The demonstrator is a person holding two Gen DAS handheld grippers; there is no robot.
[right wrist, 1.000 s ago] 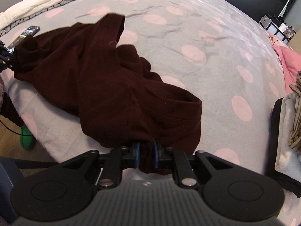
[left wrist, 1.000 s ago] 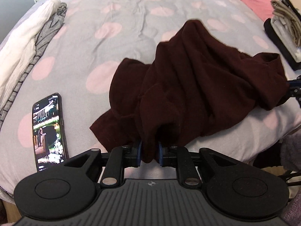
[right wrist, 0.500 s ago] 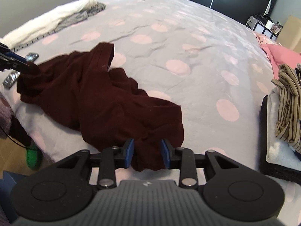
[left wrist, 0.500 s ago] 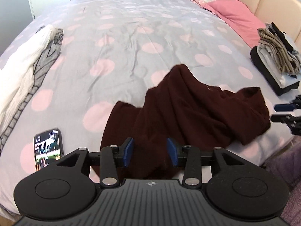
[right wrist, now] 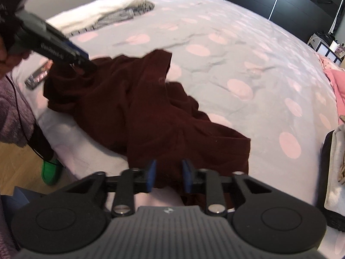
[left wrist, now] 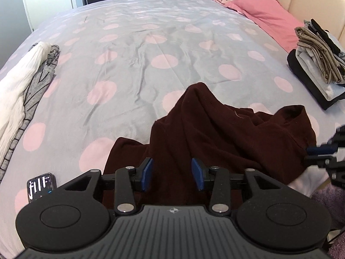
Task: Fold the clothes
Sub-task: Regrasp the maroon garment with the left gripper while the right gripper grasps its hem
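Lying crumpled near the bed's front edge, the dark maroon garment (left wrist: 217, 133) spreads across the grey duvet with pink dots (left wrist: 133, 69). Left gripper (left wrist: 172, 173): jaws stand well apart, blue pads clear of the cloth on both sides, garment under and between them but not pinched. Right gripper (right wrist: 167, 176): its jaws have just been closing; in its own view the pads still show a gap with the garment's hem between them, none visibly clamped. Seen from the left wrist, the right gripper sits at 3 o'clock, by the garment's far corner. Phone (left wrist: 41, 184) at 8 o'clock, screen lit. White and grey striped clothes (left wrist: 23, 90) at 9 o'clock. Folded stack (left wrist: 317, 62) at 2 o'clock, near the pink pillow (left wrist: 265, 10).
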